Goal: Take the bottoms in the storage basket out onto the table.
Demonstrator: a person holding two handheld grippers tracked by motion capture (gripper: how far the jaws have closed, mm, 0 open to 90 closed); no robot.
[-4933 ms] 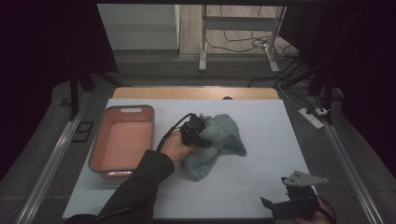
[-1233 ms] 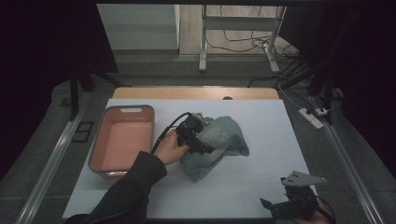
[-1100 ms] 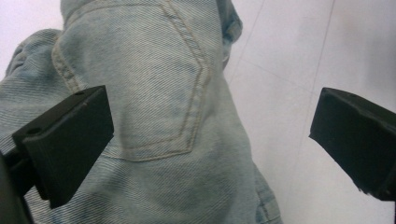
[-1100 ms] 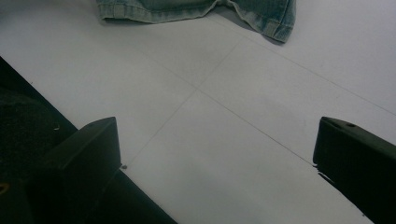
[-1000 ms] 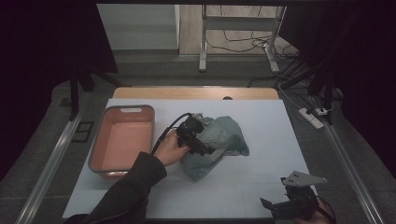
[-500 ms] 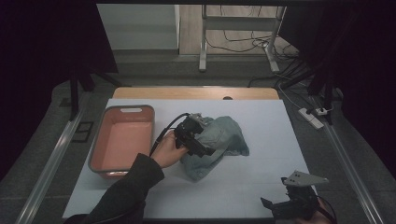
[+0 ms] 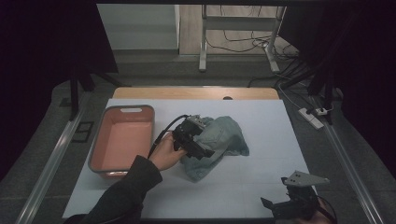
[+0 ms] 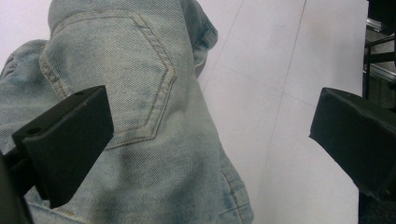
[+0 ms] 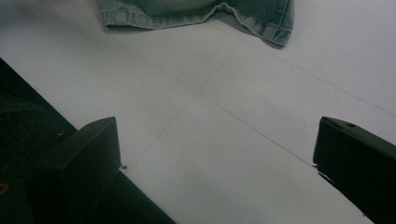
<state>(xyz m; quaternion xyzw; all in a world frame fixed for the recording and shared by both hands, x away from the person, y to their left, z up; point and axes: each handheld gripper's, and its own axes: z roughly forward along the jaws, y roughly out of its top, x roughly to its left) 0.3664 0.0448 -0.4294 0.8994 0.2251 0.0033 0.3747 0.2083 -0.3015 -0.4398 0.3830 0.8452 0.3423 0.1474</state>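
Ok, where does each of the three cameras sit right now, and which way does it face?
High view: above the person's side of the white table, looking forward and down; shows the sleeved left hand, left gripper on the crumpled light-blue denim garment, pink rectangular tub, right gripper.
Left gripper view: on the left gripper, facing the denim; jaws wide apart.
Right gripper view: on the right gripper, facing bare table; jaws apart.
All three views share the denim and table.
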